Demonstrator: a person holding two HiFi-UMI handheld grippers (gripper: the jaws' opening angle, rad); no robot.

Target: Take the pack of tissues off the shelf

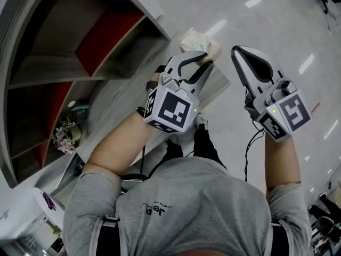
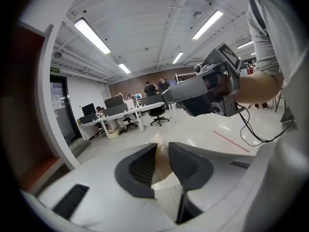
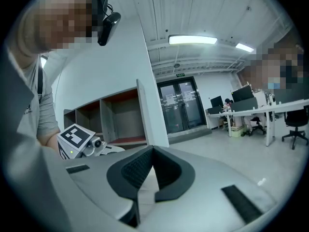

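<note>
Material key, head view. At 12 o'clock you are pinching the pack of tissues (image 1: 200,40), whose thin, pale wrap is looking crinkled and faintly shiny. Your left gripper (image 1: 197,55) and right gripper (image 1: 240,55) are showing smooth matt grey plastic shells with black ribbed pads (image 2: 140,166). At 1 o'clock the floor (image 1: 256,31) is gleaming, glossy. At 9 o'clock the shelf (image 1: 58,68) is showing matt grey wood-grain boards and red backs. At 6 o'clock your shirt (image 1: 197,207) is looking like soft grey cloth.

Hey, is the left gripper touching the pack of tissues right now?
Touching. In the left gripper view, the left gripper has both pads pressed on the pack of tissues, which is pinched between them.
</note>
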